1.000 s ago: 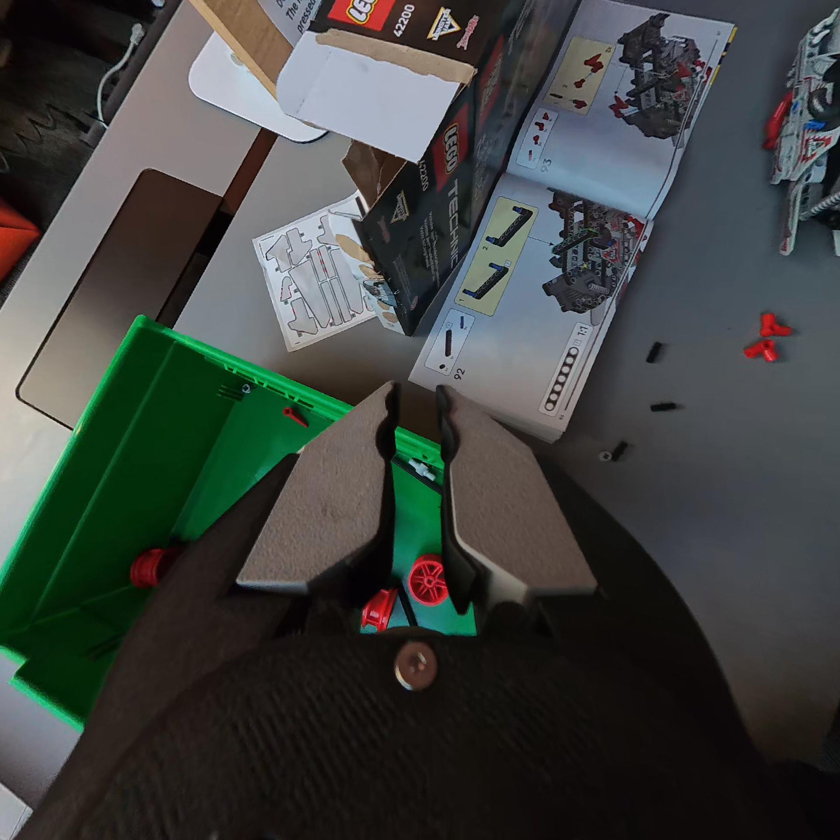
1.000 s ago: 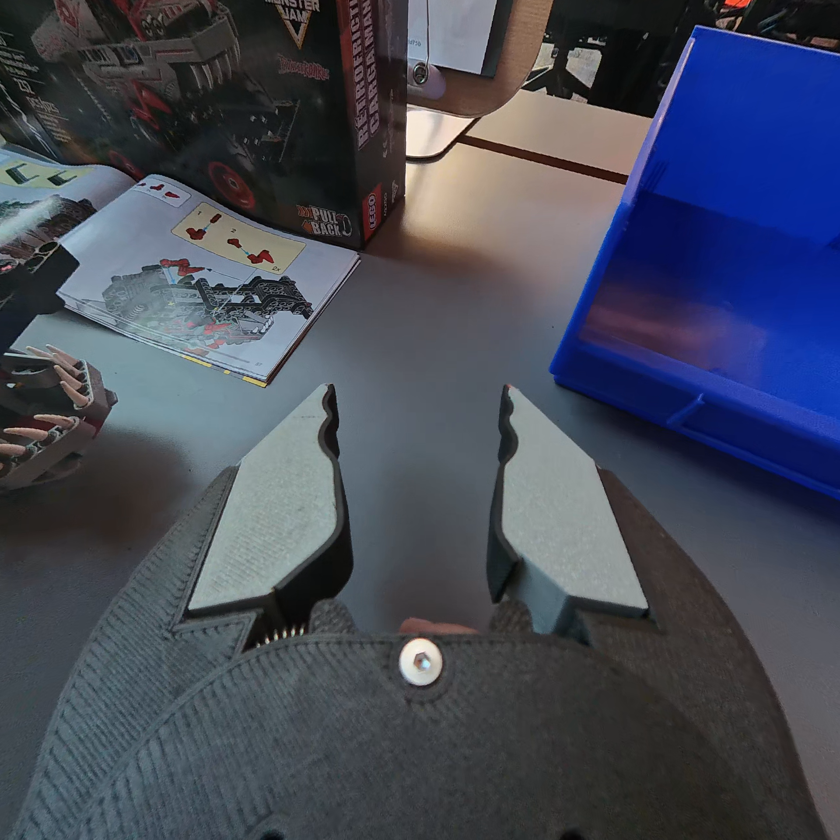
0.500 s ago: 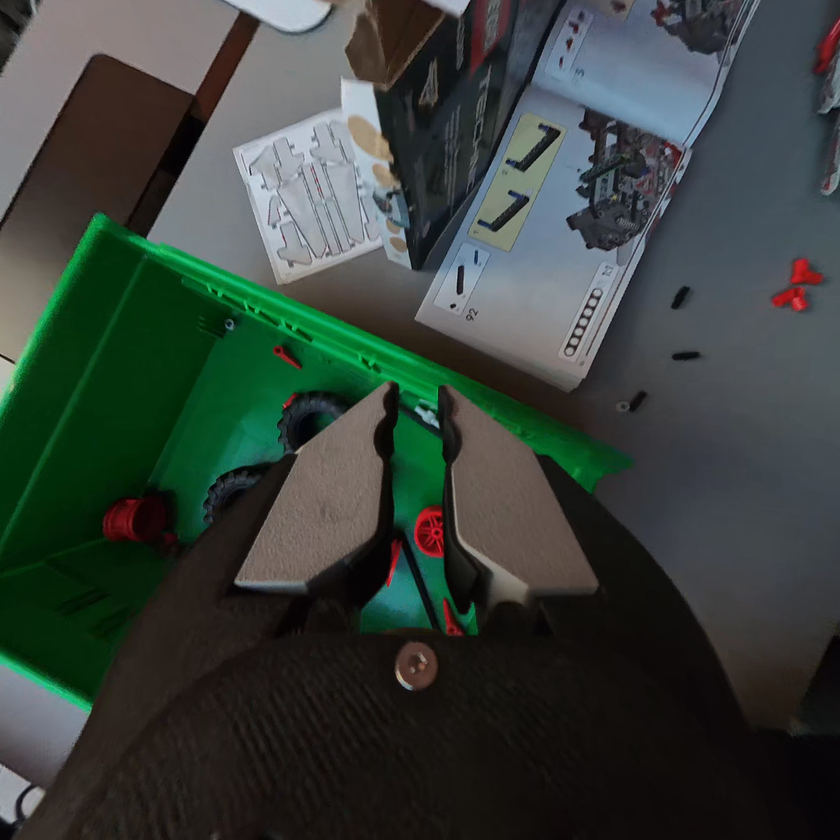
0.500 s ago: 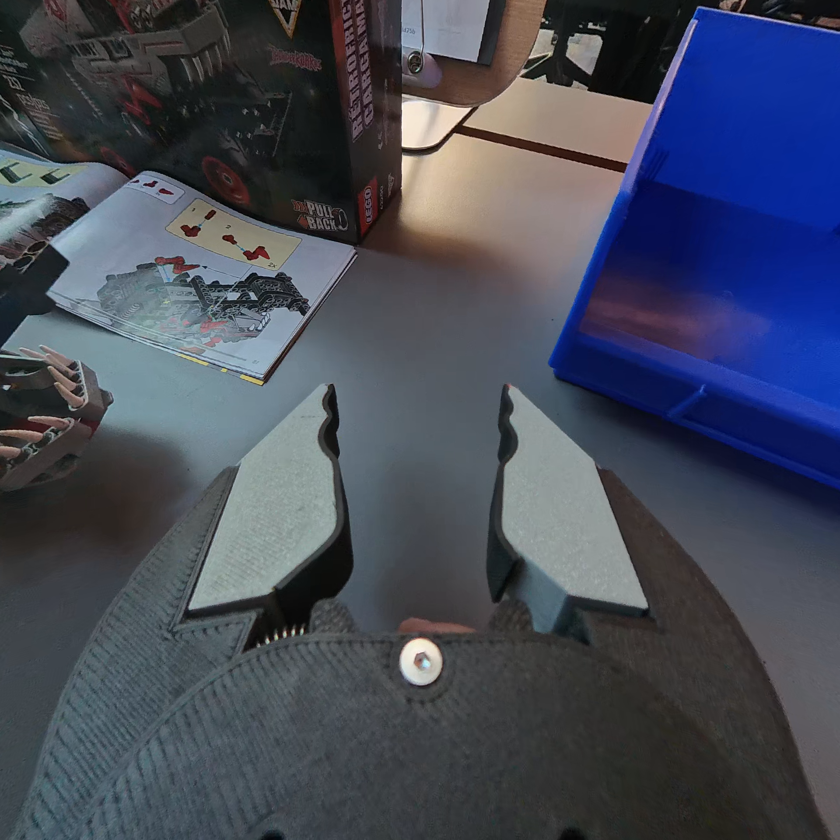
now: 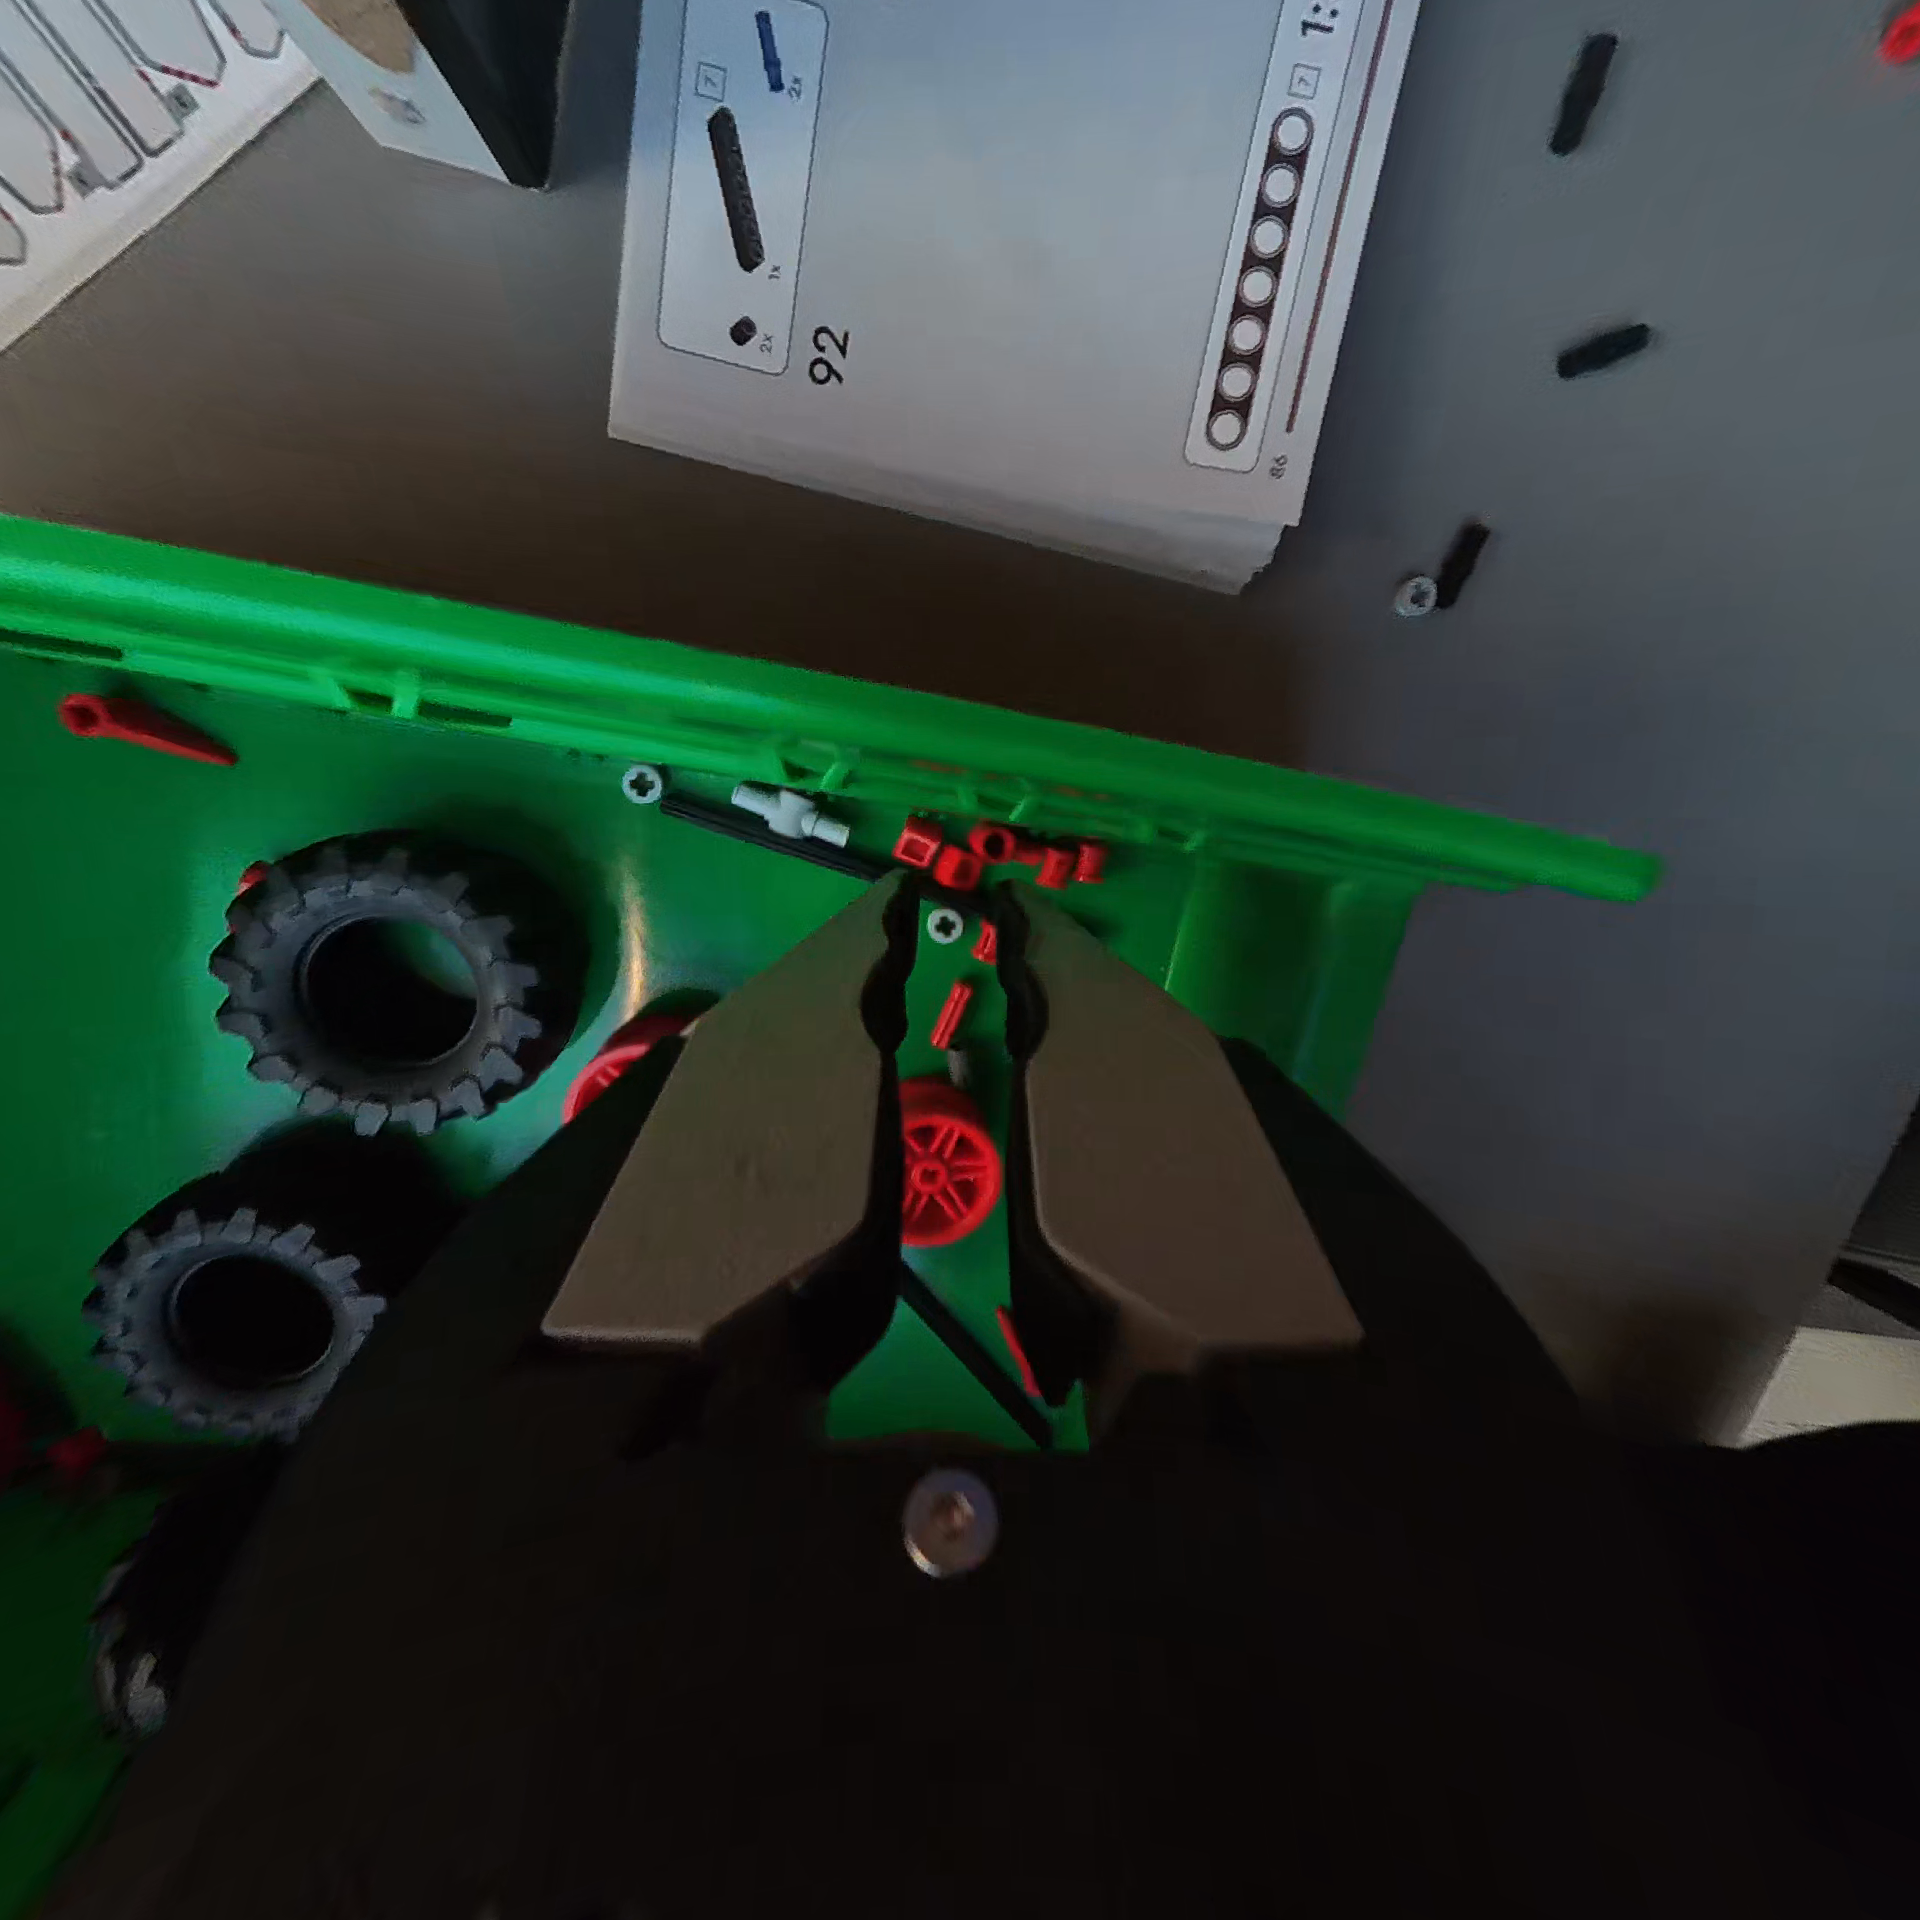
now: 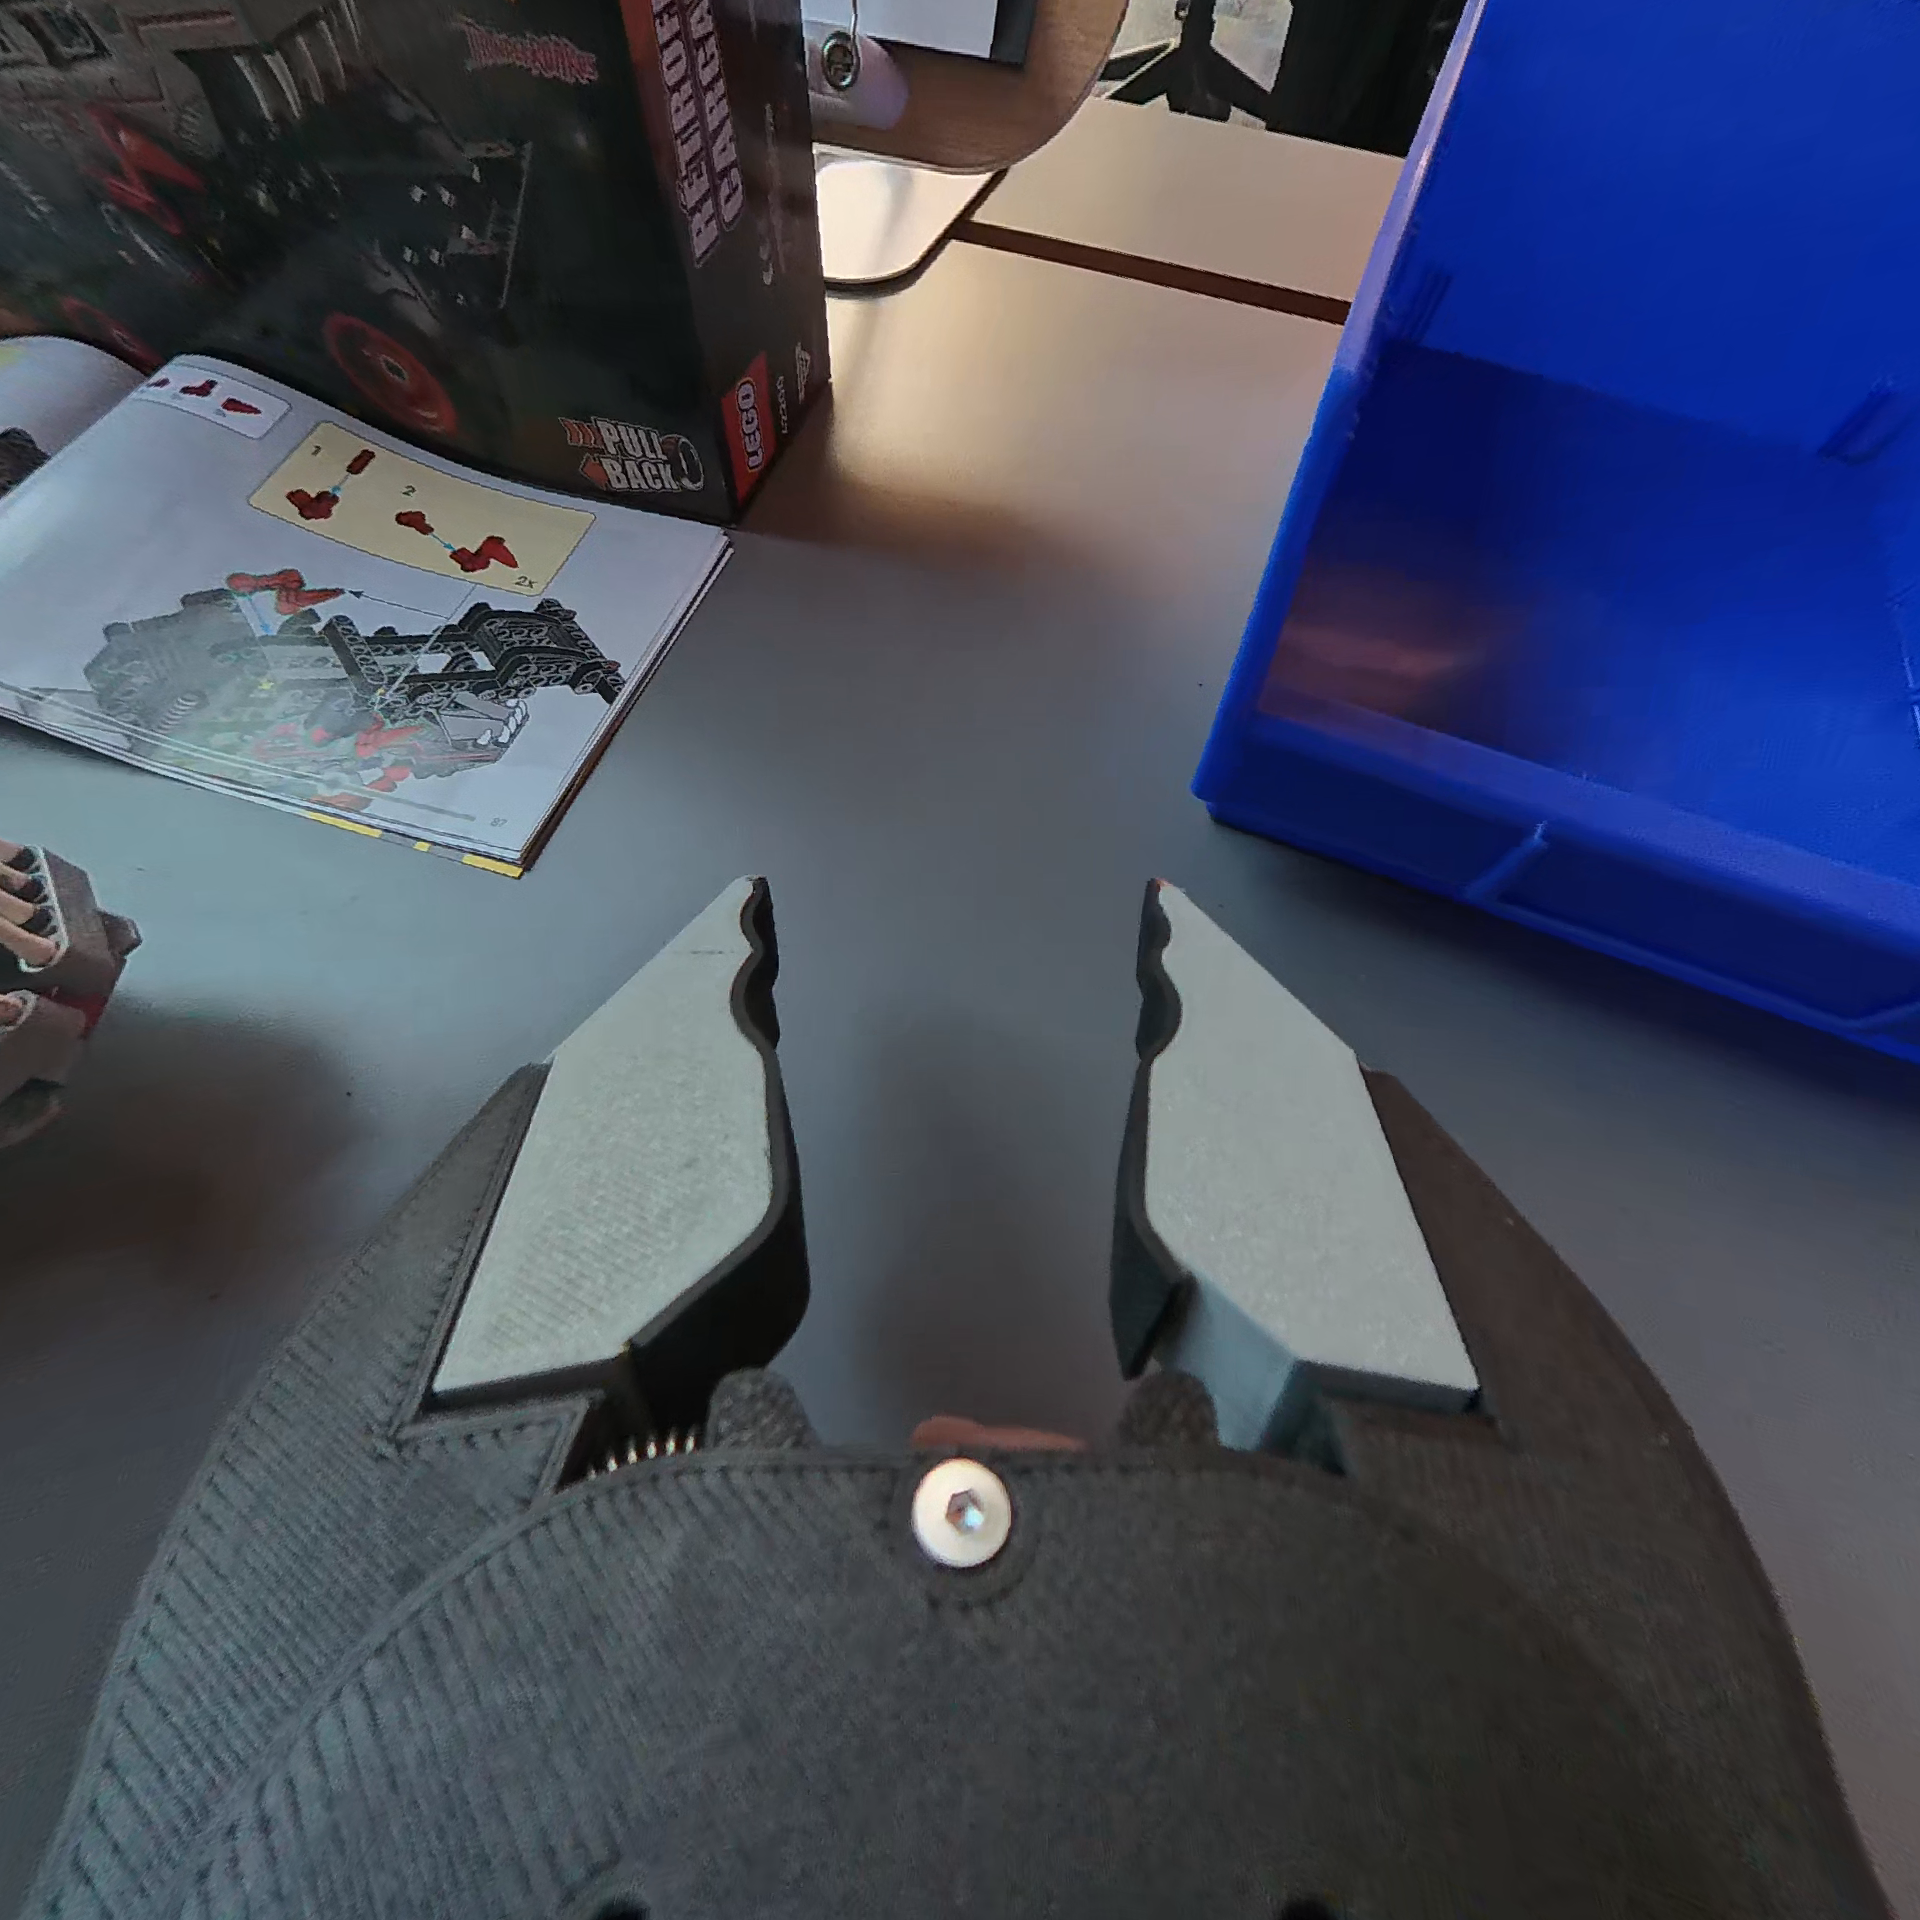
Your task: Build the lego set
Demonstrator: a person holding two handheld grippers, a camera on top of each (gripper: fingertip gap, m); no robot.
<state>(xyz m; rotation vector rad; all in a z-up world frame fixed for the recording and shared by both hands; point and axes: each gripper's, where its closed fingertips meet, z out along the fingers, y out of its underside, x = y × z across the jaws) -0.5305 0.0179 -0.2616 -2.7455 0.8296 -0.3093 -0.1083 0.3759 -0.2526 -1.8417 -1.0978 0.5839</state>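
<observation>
Green plastic bin (image 5: pixel 727 707), left wrist view: holds the loose parts of the set. Left tool (image 5: pixel 951 904), jaws narrow with a slim gap and nothing between them, hangs inside the bin with its tips just short of a cluster of small red connectors (image 5: pixel 987 852) lying against the far wall. Also in the bin: a red wheel hub (image 5: pixel 945 1164) below the jaws, two knobbly grey tyres (image 5: pixel 384 987), a pale grey pin (image 5: pixel 790 812) on a black axle, a red spike piece (image 5: pixel 135 722). Beyond the rim, on the grey desk (image 5: pixel 1662 935): the open instruction booklet (image 5: pixel 987 260) and a few black pins (image 5: pixel 1600 348).

Judgement on handling: the connectors look tiny, light, rigid and smooth, likely to skid or flick away; best pinched one at a time across flat sides, near the tool's tips.

Right wrist view: right tool (image 6: pixel 956 904), jaws wide and empty, hovers over bare desk. Ahead, the dark set box (image 6: pixel 416 208) and booklet; to the right, a blue bin (image 6: pixel 1558 727); at the left edge, part of the half-built model (image 6: pixel 42 956).
</observation>
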